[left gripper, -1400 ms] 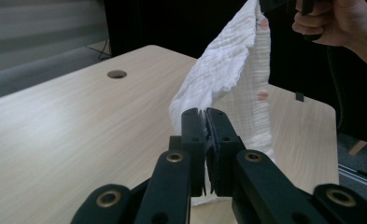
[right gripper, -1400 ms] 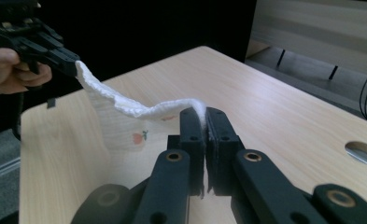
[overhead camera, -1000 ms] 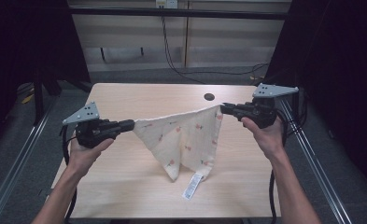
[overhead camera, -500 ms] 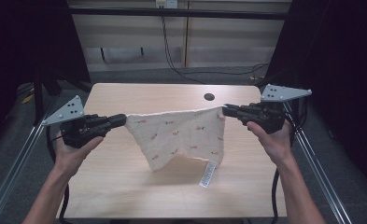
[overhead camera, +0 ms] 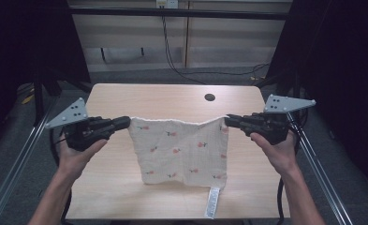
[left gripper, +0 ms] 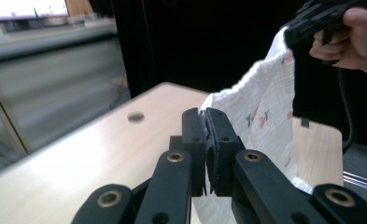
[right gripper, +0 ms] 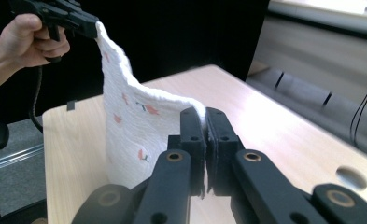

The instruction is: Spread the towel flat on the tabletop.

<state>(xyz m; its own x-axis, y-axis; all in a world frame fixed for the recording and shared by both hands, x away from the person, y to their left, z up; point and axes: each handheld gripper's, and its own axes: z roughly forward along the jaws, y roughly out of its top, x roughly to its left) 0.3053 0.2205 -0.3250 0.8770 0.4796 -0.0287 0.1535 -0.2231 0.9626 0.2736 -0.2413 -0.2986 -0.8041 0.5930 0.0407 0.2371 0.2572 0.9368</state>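
My left gripper (overhead camera: 124, 123) and right gripper (overhead camera: 228, 121) each pinch an upper corner of the cloth (overhead camera: 181, 150), jaws pressed together. It hangs spread between them over the table's (overhead camera: 172, 96) middle, label (overhead camera: 212, 202) trailing toward the near edge.

White flower-print cloth (overhead camera: 179, 150), hanging outspread

A light wooden table (overhead camera: 125, 101) with a round hole (overhead camera: 209, 97) near its far edge.

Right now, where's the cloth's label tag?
In the high view, the white tag hangs from the cloth at its lower right corner, over the table near its front edge.
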